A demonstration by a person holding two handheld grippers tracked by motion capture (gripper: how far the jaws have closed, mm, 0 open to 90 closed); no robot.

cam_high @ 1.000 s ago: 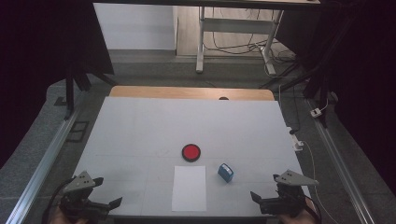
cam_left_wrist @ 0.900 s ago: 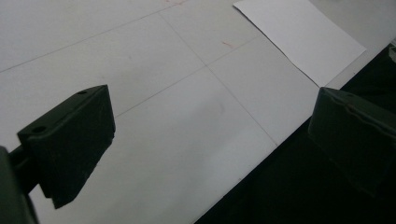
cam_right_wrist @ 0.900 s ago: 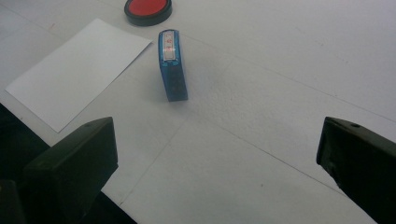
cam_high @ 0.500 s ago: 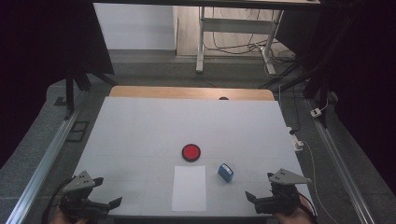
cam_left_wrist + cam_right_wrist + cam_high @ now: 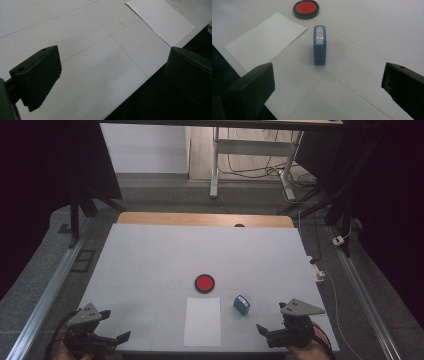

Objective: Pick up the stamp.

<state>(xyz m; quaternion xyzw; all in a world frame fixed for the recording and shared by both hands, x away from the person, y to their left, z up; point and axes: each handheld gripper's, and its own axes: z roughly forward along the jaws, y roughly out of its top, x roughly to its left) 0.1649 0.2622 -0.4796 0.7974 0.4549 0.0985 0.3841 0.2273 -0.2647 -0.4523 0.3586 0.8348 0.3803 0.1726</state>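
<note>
**Blue stamp stood ahead of the spread right tool**

The right tool (image 5: 270, 332) hovered at the near right corner of the counter (image 5: 150, 260), its jaws spread wide with nothing between them. The blue stamp (image 5: 319, 45) stood upright on the counter at about 12 o'clock from that tool in the right gripper view, near but apart from both jaws. Beyond it, at about 11 o'clock, lay the red ink pad (image 5: 306, 9), and the white sheet of paper (image 5: 265, 40) lay flat at about 10 o'clock, just beside the stamp. The left tool (image 5: 107, 340) sat at the near left corner, jaws likewise spread and empty, the sheet at about 1 o'clock from it.
</note>
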